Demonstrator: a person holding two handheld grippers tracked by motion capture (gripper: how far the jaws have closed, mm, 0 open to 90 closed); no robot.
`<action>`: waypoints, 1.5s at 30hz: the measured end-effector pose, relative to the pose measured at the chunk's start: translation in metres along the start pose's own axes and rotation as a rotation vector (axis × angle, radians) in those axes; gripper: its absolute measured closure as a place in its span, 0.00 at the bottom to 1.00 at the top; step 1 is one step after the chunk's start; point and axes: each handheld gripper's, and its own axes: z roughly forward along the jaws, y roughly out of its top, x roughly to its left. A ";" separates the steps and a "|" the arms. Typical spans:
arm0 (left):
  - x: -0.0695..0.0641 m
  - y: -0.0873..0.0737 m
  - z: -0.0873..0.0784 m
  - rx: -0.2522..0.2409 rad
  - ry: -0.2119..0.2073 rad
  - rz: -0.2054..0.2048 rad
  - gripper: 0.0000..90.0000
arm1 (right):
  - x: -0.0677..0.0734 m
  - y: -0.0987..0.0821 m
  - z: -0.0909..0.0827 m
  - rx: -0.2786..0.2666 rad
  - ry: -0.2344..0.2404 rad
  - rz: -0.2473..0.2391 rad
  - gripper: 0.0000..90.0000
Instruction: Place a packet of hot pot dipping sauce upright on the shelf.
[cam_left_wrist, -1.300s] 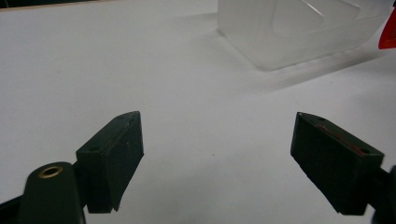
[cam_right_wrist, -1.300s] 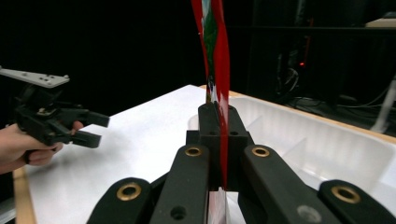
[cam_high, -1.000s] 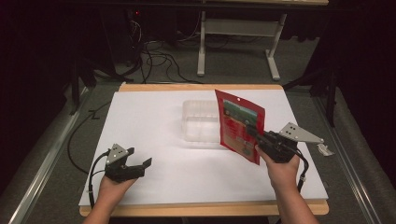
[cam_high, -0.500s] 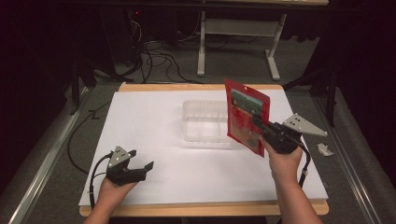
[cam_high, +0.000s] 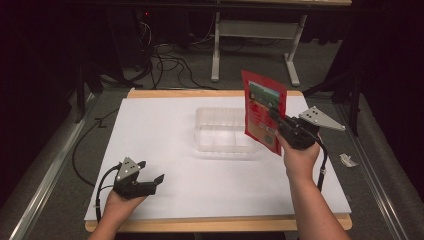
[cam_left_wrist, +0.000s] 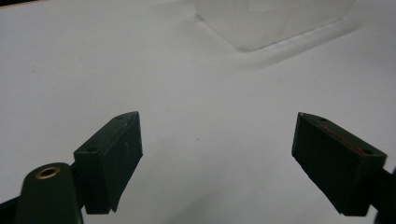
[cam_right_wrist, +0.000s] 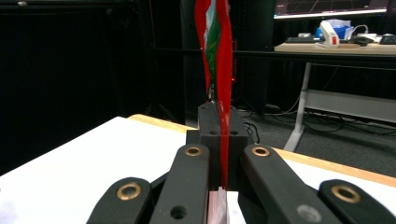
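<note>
**Red pouch held upright beside the clear tray**

Item one: the red snack pouch (cam_high: 264, 111). We find it right of centre in the high view, clear of the tabletop (cam_high: 150, 130), standing on edge with its printed face turned left. We judge it is held upright so it can go down into the clear plastic tray (cam_high: 224, 131), which sits just left of it at centre frame.

Item two: the right gripper (cam_high: 278, 122). Its jaws are clamped flat on the pouch's lower right edge; in the right gripper view the red film (cam_right_wrist: 218, 56) rises straight from between them. The forearm comes up from the lower right, wrist raised.

Item three: the left gripper (cam_high: 148, 174). We note it at lower left, resting low on the tabletop, jaws spread wide and empty, pointing towards the tray (cam_left_wrist: 271, 21); we judge it parked.
</note>
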 end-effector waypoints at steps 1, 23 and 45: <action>0.000 0.000 0.000 -0.001 0.000 0.001 0.19 | 0.000 0.000 0.002 0.000 -0.002 0.004 1.00; 0.002 0.000 0.000 -0.002 0.002 -0.006 0.19 | -0.012 -0.013 0.070 -0.011 -0.090 0.003 1.00; 0.001 0.007 -0.007 -0.069 0.023 -0.059 0.20 | -0.021 -0.022 0.082 -0.036 -0.101 -0.017 1.00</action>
